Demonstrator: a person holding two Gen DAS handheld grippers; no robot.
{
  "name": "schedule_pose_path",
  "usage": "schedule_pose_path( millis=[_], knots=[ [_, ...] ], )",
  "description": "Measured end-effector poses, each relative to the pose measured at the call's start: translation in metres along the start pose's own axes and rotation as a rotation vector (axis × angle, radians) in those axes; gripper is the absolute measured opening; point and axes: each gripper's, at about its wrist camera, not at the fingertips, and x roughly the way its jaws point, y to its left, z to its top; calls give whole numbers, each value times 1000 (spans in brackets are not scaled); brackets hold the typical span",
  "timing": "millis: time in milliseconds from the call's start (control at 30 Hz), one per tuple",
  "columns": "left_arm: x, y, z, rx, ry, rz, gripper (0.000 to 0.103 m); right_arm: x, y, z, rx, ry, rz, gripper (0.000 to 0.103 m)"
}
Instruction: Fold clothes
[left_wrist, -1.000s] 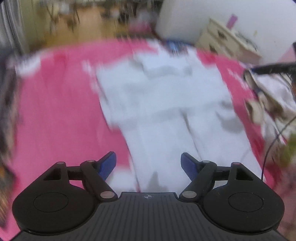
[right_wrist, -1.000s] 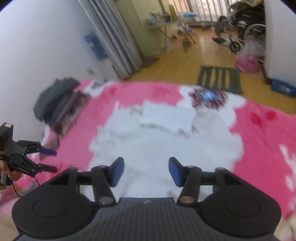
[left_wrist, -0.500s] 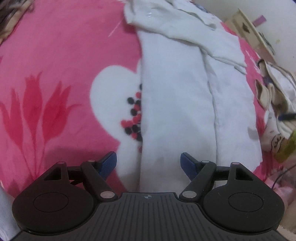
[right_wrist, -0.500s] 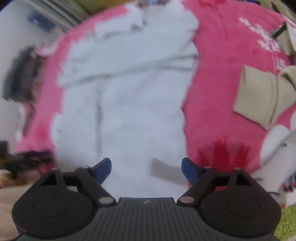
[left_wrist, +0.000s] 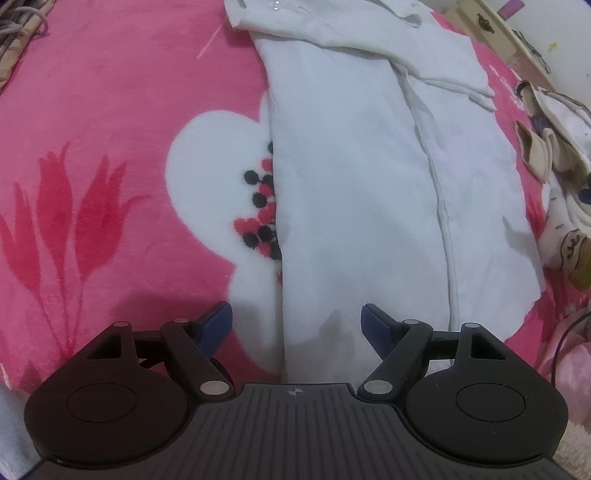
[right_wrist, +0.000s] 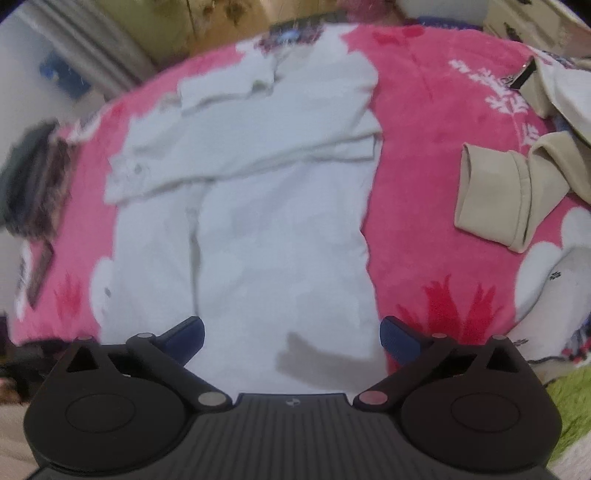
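The white soft-knit garment (left_wrist: 354, 177) lies flat on the pink floral fleece blanket (left_wrist: 110, 110), sleeves crossed at its far end. Your left gripper (left_wrist: 295, 325) and right gripper (right_wrist: 291, 336) hang wide open over its near hem corners, holding nothing. Pinch too deep and you grab blanket too; uneven lifts skew the fold.

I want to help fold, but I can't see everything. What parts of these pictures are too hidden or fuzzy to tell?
- Near hem of the white garment: left wrist view, hidden behind the left gripper.
- Same hem: right wrist view, hidden behind the right gripper.
- Dark pile: right wrist view, blurred; contents unclear.
- Beige clothing: right wrist view, cut off by the right edge.
- Garment's top end: left wrist view, cut off by the top edge.
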Motion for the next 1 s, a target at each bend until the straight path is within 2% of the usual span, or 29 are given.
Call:
schedule_pose_path(
  millis=[100, 200, 267, 333, 433, 467, 533, 667, 733, 767, 933, 1000],
  knots=[
    [-1, 0, -1, -8, 4, -3, 79, -9, 1, -2, 41, -48, 22, 103],
    [-2, 3, -1, -22, 1, -25, 86, -7, 0, -3, 35, -72, -7, 103],
    [-3, 5, -1, -31, -2, -41, 87, -2, -1, -6, 19, -69, -43, 103],
    [-4, 7, -1, -40, -4, -56, 86, 7, -5, -9, -3, -41, -89, 103],
    [-3, 21, -1, -117, -7, -114, 85, 28, -16, -13, -19, 30, -181, 103],
    [-3, 26, 0, -142, -8, -134, 85, 35, -20, -12, -5, 54, -189, 103],
    [-3, 33, 0, -183, -20, -168, 82, 50, -30, -8, 24, 101, -201, 101],
    [-1, 40, 0, -236, -31, -237, 72, 60, -37, 4, 49, 89, -113, 100],
    [1, 40, 0, -232, -24, -258, 59, 62, -40, 10, 63, 76, -67, 100],
    [2, 38, 0, -227, -22, -268, 57, 64, -43, 13, 82, 71, -39, 100],
    [8, 36, 2, -224, -15, -322, 44, 75, -70, 17, 216, 56, 5, 81],
    [11, 36, 3, -225, -12, -344, 42, 81, -78, 16, 239, 61, 0, 79]
  ],
)
